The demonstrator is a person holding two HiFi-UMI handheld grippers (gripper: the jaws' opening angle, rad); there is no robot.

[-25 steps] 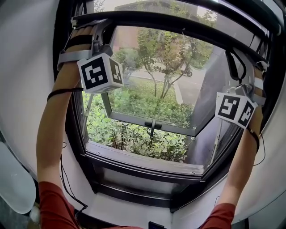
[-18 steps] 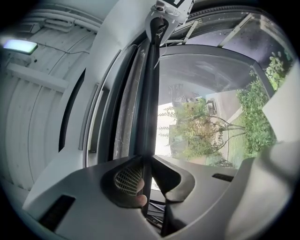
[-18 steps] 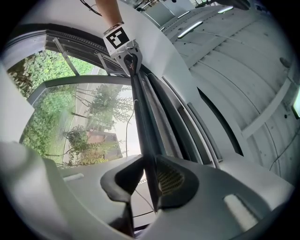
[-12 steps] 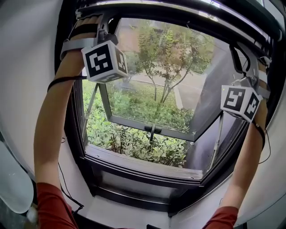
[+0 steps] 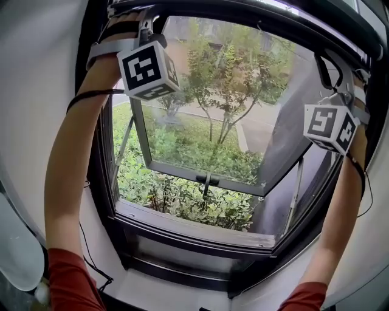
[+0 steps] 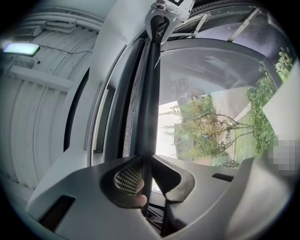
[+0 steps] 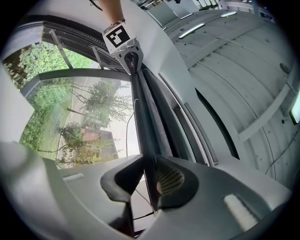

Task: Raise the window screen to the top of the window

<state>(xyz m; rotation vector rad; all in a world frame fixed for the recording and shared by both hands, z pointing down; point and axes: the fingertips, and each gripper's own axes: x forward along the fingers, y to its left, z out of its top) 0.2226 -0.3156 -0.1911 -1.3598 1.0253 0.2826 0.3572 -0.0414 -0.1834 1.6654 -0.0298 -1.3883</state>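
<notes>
The window screen's dark pull bar runs across the top of the window opening in the head view. My left gripper clamps its left end and my right gripper its right end, both arms stretched up. In the left gripper view the bar passes straight between the jaws of the left gripper, which are shut on it, with a strip of mesh beside it. The right gripper view shows the same bar pinched in the right gripper, and the left gripper's marker cube at the bar's far end.
Below the bar a glass sash is tilted outward, with a handle at its lower edge. The dark sill lies beneath it, and white walls flank the frame. Trees and shrubs stand outside. A ceiling lamp glows.
Both grippers have gone up together with the bar. The bar now sits nearer the top of the window frame, and more of the open window shows under it.
</notes>
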